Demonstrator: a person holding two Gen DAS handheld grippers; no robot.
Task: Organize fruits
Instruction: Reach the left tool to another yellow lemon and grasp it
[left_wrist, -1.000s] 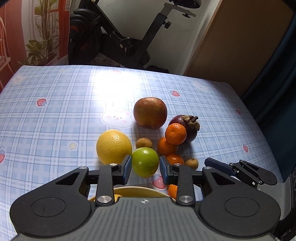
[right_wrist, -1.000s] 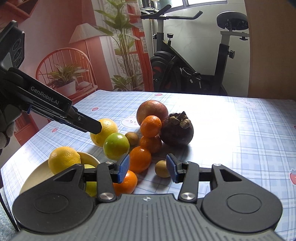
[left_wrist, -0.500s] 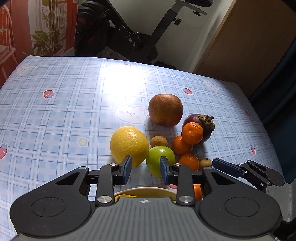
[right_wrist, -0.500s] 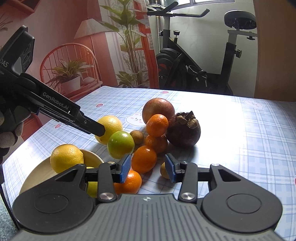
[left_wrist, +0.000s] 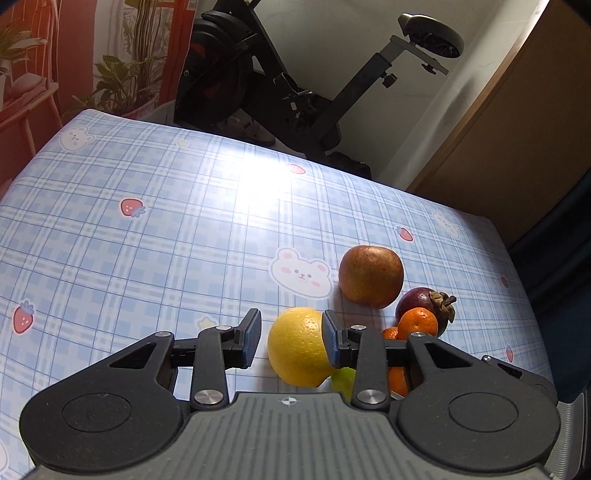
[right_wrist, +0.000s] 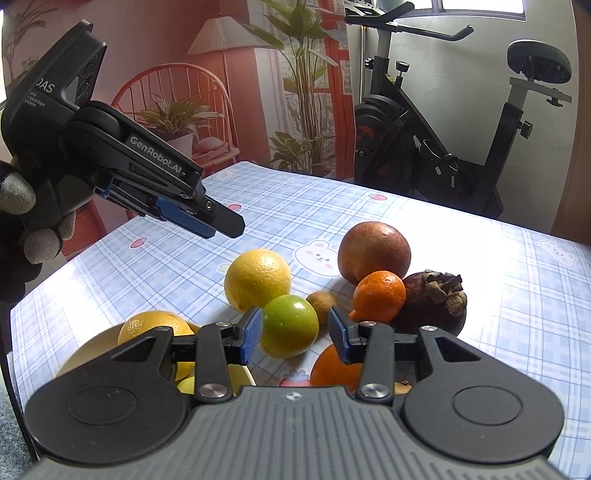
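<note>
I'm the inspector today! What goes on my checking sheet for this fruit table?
Surface: checked tablecloth with bears and strawberries.
Job's things: yellow citrus, green fruit, apple, mandarins, mangosteen and small brown fruit loose on the cloth; orange citrus in the yellow bowl.
Clutter: nothing seen.
Grippers: left gripper in the air, fingers opening, empty; right gripper open, green fruit just ahead, not gripped.
Cables: nothing seen.
Surroundings: exercise bike, plants.
</note>
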